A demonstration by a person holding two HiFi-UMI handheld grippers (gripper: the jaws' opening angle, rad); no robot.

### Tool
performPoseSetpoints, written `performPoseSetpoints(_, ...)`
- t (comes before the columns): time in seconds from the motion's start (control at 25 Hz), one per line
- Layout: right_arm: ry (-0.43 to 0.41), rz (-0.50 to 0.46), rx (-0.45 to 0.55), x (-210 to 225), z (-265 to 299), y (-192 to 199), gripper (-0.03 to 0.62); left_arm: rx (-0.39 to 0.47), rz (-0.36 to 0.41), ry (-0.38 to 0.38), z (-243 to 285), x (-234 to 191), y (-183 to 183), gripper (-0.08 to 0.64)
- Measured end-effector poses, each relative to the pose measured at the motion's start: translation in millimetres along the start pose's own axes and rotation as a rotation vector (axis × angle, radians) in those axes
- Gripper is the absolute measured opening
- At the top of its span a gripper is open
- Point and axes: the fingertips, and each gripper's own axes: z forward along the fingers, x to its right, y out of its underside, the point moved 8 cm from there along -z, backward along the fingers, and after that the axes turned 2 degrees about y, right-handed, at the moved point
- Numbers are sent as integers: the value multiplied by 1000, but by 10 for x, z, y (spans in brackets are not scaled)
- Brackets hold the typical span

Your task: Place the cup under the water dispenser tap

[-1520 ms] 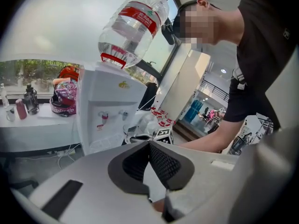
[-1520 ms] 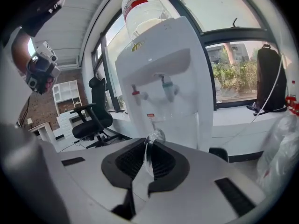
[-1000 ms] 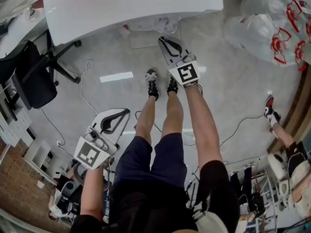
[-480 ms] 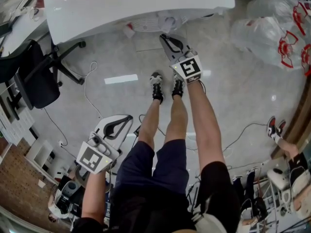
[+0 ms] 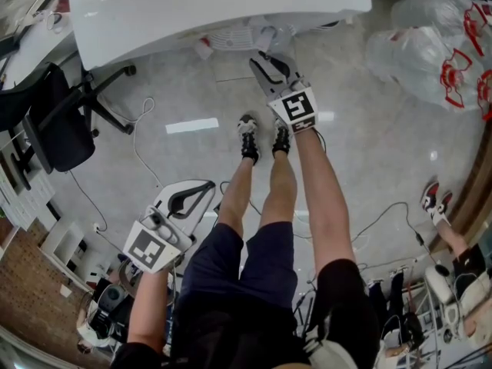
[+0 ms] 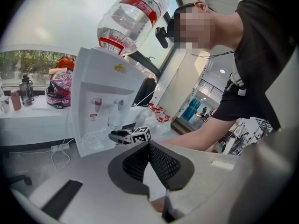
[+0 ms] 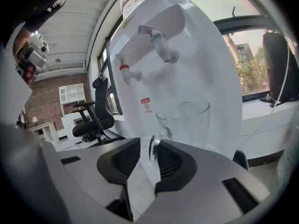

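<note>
A clear glass cup (image 7: 187, 125) with a handle (image 7: 154, 148) stands on the drip grille of the white water dispenser (image 7: 196, 69), below the blue tap (image 7: 163, 43) and right of the red tap (image 7: 127, 71). My right gripper (image 7: 150, 146) is at the cup, jaws opening. The handle is between the pads with a gap beside it. From the head view that gripper (image 5: 265, 64) reaches under the dispenser's front (image 5: 215, 6). The left gripper view shows the cup (image 6: 115, 120) and right gripper (image 6: 114, 135) at the dispenser. My left gripper (image 6: 149, 146) hangs back, shut and empty, low at the left (image 5: 201, 189).
A water bottle (image 6: 133, 15) sits upside down on the dispenser. A black office chair (image 5: 54, 121) stands to the left and cables (image 5: 142, 148) trail over the floor. Plastic bags (image 5: 430, 44) lie at the right. Another person's foot (image 5: 434, 202) is at the right edge.
The right gripper has come closer in under the dispenser front. The left gripper has hardly moved.
</note>
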Motion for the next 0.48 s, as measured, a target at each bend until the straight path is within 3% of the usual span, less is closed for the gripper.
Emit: performPoseSetpoints(0.48,76,-63,3,2,-84,6,104,5,-21,2,16,-16,0,0)
